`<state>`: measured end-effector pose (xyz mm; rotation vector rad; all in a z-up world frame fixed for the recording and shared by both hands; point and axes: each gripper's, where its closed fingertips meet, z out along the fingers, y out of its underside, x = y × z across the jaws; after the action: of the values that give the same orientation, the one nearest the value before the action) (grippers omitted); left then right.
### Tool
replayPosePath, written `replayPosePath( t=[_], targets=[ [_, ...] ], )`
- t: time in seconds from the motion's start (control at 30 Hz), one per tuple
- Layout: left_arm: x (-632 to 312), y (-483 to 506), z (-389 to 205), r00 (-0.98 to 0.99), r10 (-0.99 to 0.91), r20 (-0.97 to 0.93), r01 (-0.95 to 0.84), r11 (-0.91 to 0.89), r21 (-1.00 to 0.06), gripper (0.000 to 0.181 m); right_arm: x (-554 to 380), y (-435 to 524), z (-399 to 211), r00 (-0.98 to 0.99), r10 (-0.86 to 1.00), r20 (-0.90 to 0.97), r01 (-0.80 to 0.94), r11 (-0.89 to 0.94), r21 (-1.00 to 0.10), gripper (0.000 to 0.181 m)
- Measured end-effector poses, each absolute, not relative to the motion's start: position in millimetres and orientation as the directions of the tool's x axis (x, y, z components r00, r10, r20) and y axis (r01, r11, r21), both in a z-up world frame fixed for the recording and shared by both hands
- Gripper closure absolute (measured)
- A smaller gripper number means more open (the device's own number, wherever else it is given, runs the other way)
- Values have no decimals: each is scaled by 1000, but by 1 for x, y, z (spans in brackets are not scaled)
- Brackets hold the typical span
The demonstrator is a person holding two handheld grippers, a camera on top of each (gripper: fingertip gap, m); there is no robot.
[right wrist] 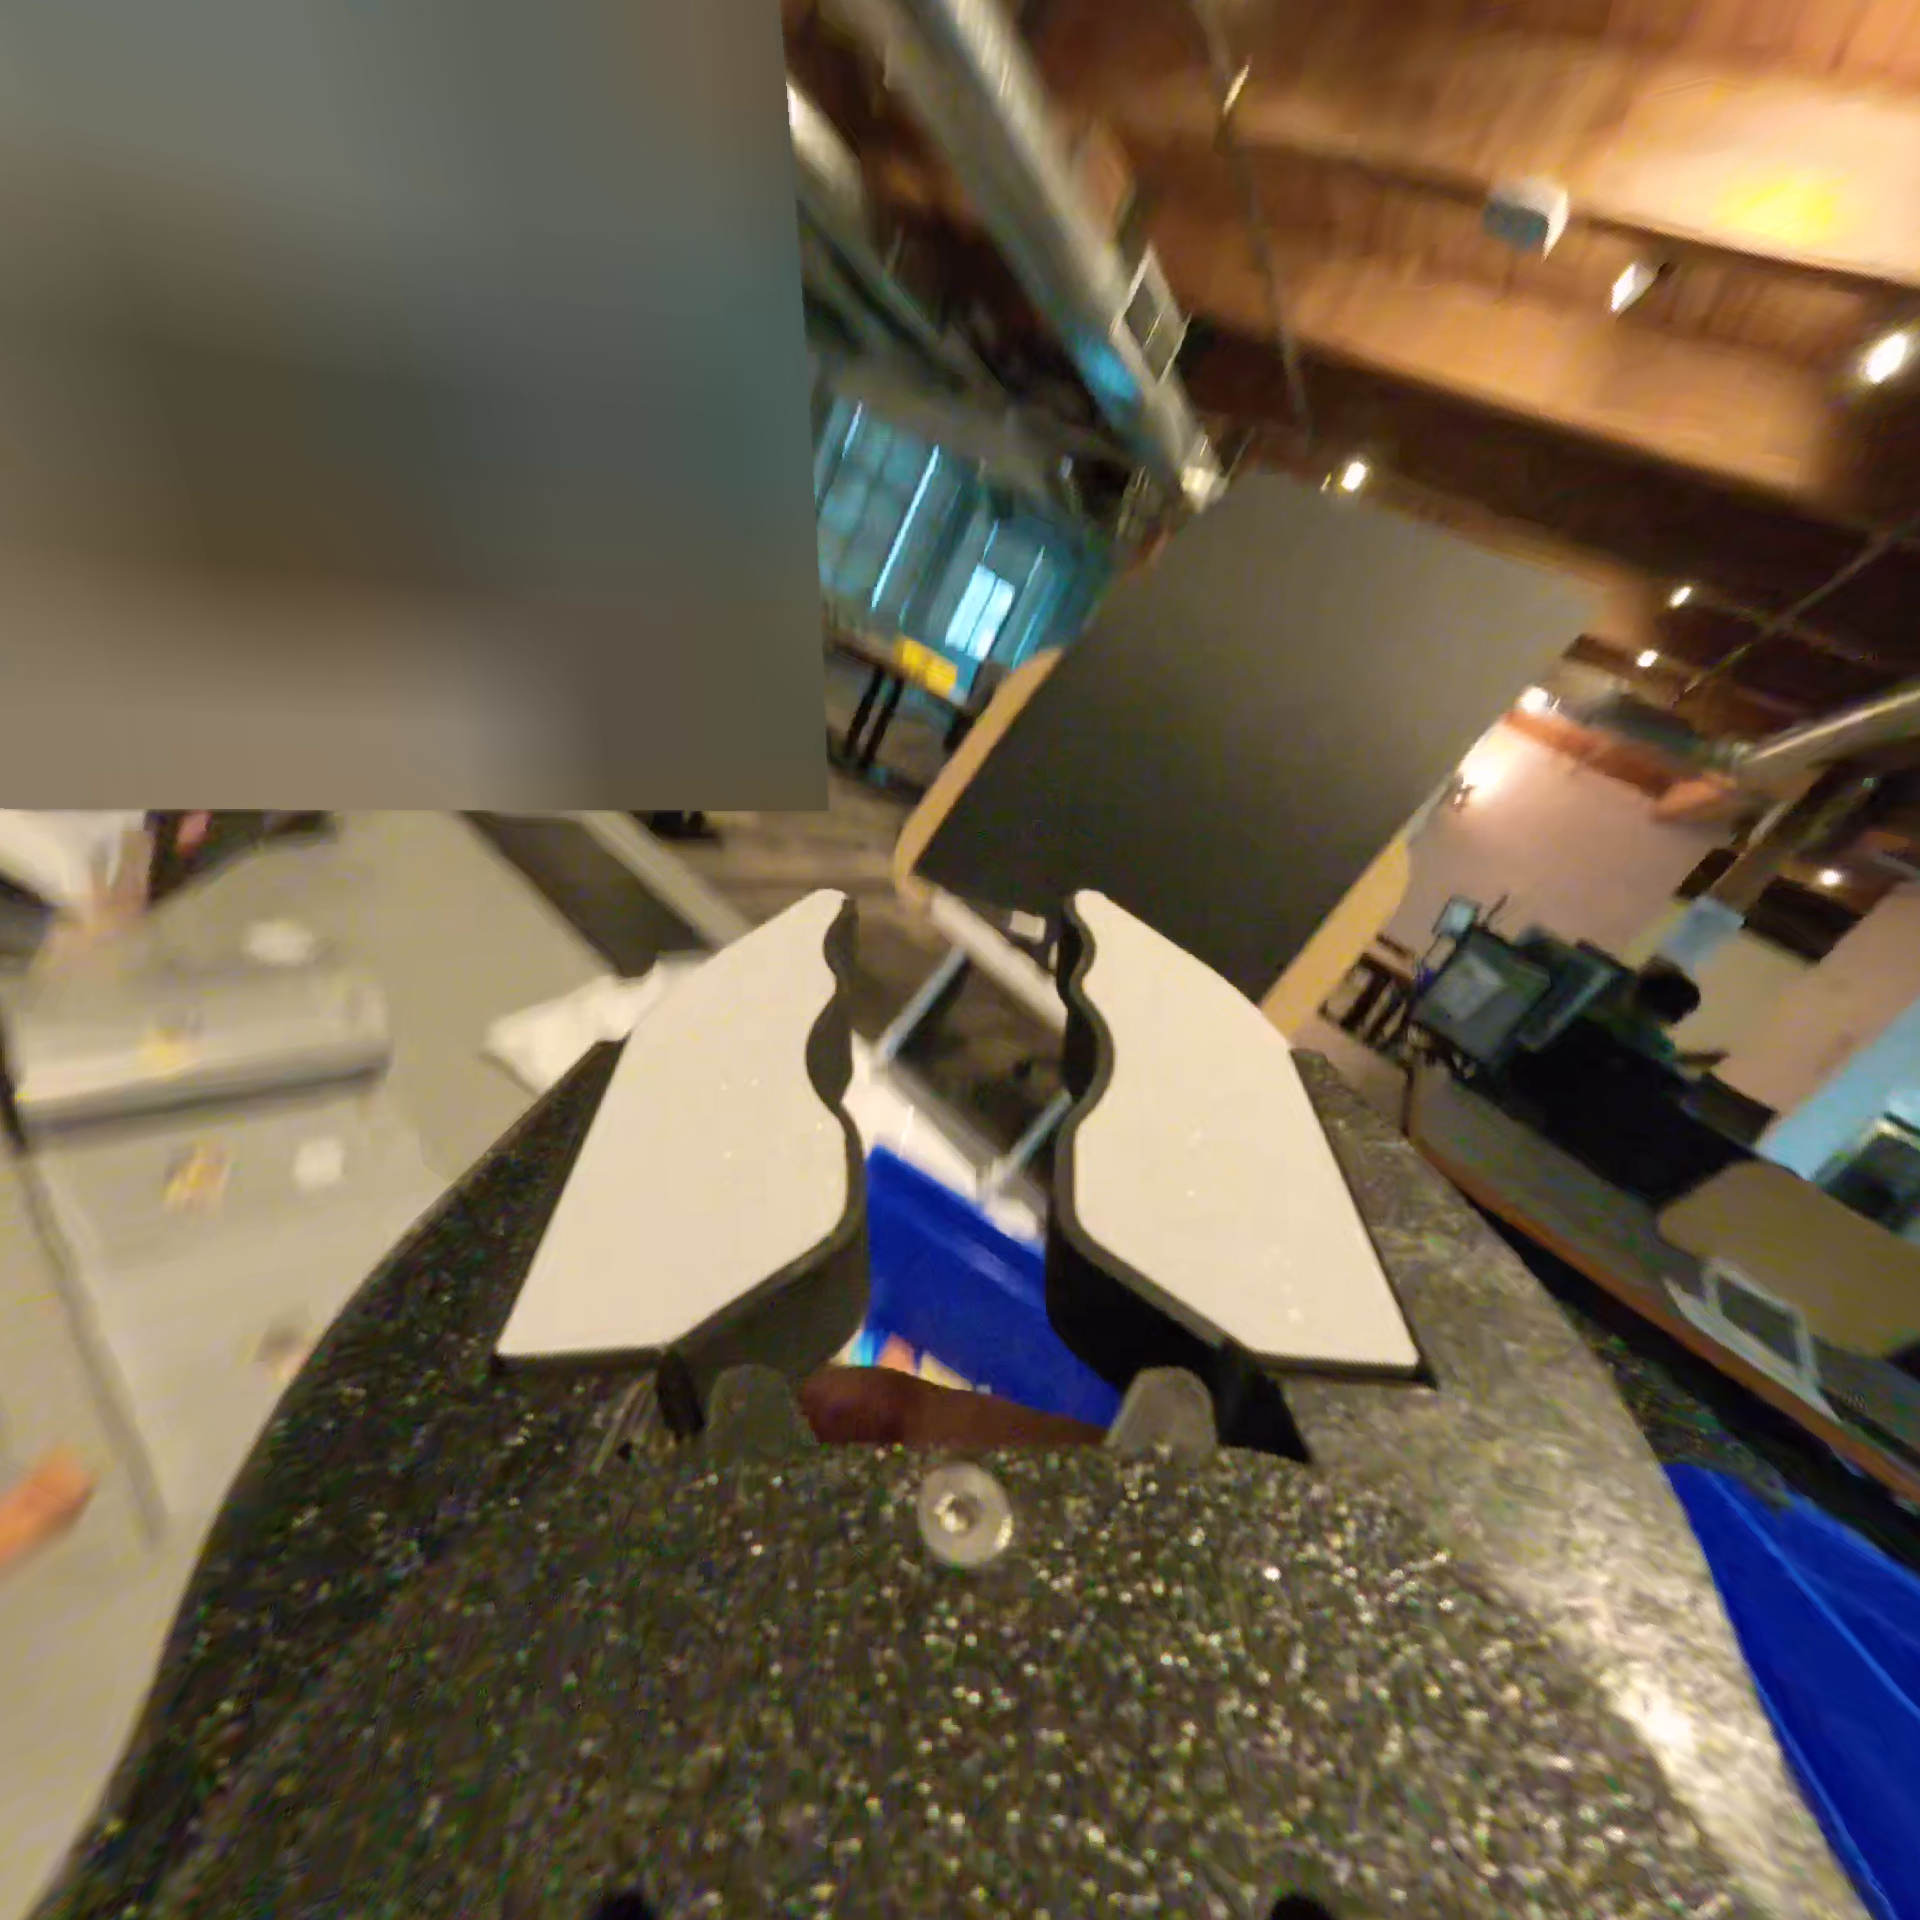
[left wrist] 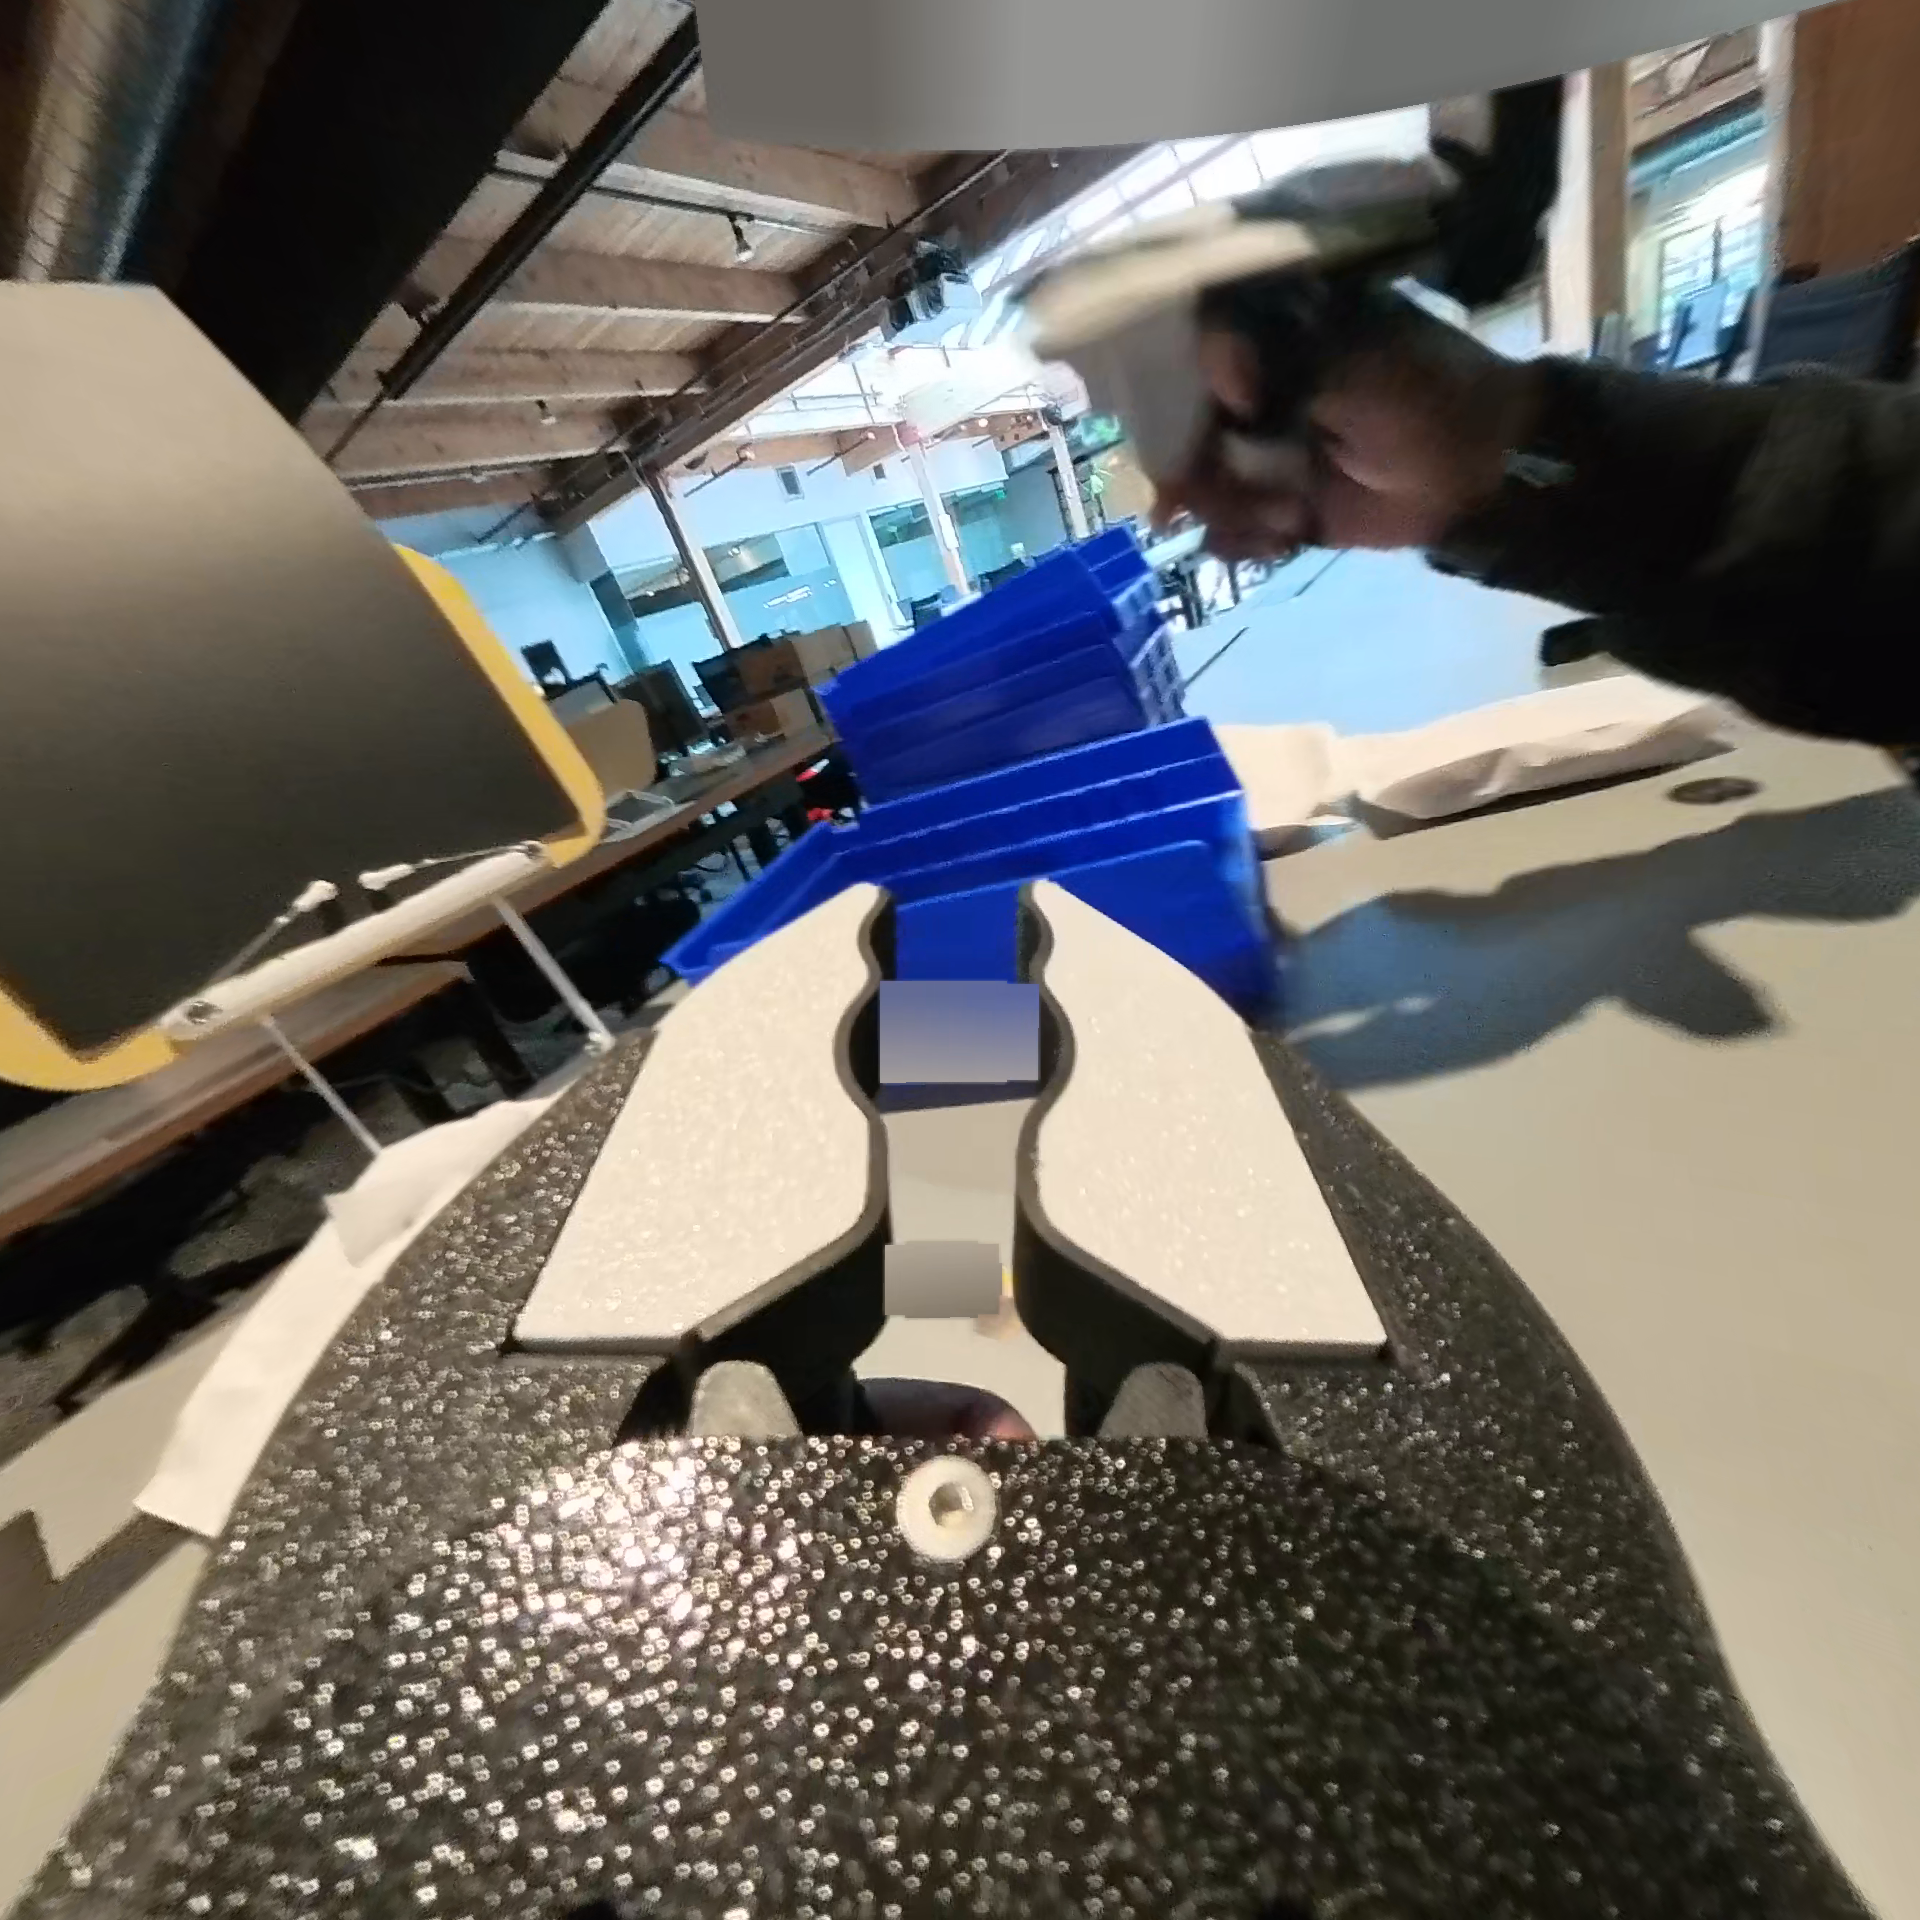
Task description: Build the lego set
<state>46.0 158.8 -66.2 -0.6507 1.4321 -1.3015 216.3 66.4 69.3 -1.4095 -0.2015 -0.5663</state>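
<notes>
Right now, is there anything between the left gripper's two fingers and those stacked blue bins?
Only bare grey tabletop lies between the open left gripper and the blue bins, as the left wrist view shows; a blur patch covers part of it.

open-plan workshop: desks (left wrist: 665, 821), blue bins (left wrist: 1049, 790)

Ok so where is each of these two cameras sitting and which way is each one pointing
Left wrist view: rides the left gripper, low over the grey table, facing stacked blue bins; its open fingers and the person's hand with the right gripper show.
Right wrist view: rides the right gripper, tilted up toward the ceiling; its open fingers show.
Shared: blue bins, grey table, the dark panel with a yellow rim.
</notes>
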Motion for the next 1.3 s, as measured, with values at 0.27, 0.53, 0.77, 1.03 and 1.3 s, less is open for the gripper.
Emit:
replayPosePath(
  t=[0.27, 0.53, 0.77, 1.03, 1.3],
  targets=[
    [49, 184, -79, -260, -914, -313, 258, 247, -934, 160, 249, 123, 118, 932, -236, 276, 347, 351, -870, 150],
    [48, 193, -88, -277, -914, -298, 251, 230, -940, 160, 290, 159, 86, 946, -177, 273, 313, 269, -911, 151],
    [50, 198, -102, -304, -917, -259, 217, 198, -956, 160, 333, 168, 43, 950, -159, 271, 287, 94, -953, 150],
    [52, 188, -112, -361, -899, -246, 202, 183, -962, 160, 356, 160, 18, 961, -98, 260, 262, 4, -965, 150],
    [53, 178, -120, -413, -884, -220, 172, 161, -972, 160, 373, 160, -12, 977, -52, 206, 203, -60, -977, 150]
  ],
)
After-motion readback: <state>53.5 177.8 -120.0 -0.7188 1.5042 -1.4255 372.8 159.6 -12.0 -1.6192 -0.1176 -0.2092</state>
